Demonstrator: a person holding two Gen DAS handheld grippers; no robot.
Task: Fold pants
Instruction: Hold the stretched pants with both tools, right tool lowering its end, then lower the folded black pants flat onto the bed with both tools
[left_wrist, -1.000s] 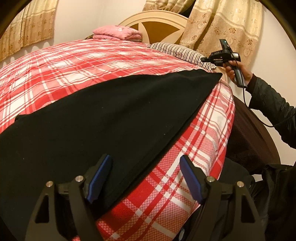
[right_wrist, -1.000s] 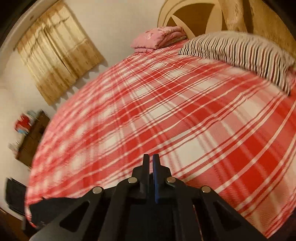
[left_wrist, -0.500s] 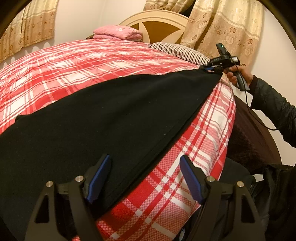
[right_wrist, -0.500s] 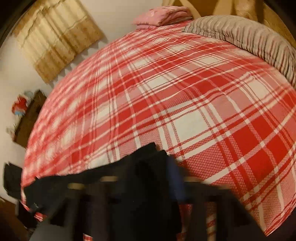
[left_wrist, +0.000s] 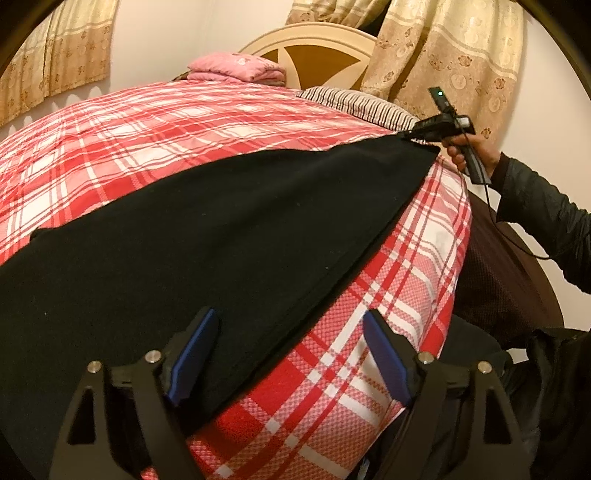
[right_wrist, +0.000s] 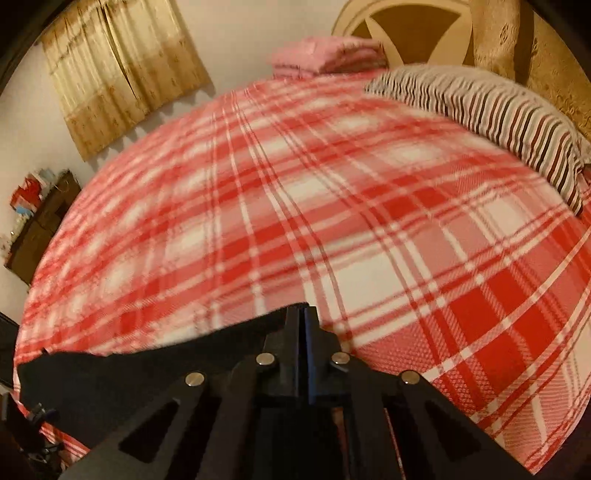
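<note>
Black pants (left_wrist: 221, 229) lie spread flat across the red plaid bedspread (left_wrist: 147, 140), reaching from the near left to the far right corner. My left gripper (left_wrist: 290, 321) hovers over their near edge. Its jaws are opening, with the blue pads apart above the cloth and the bedspread, pressing on nothing. My right gripper (left_wrist: 408, 136), held by a hand (left_wrist: 476, 147), touches the pants' far corner. In the right wrist view the right gripper (right_wrist: 302, 314) is shut, with the pants (right_wrist: 147, 369) reaching up to its tips. Whether cloth is pinched is hidden.
A striped pillow (left_wrist: 362, 105) and a folded pink blanket (left_wrist: 236, 68) lie at the head of the bed, before the headboard (left_wrist: 314, 40). Curtains (left_wrist: 443, 55) hang behind. A dark-sleeved arm (left_wrist: 543, 214) reaches in past the bed's right edge. A dark cabinet (right_wrist: 40, 221) stands far left.
The right gripper came down from the air beside the bed onto the far corner of the pants, staying shut. The left gripper and the pants have not visibly moved.
</note>
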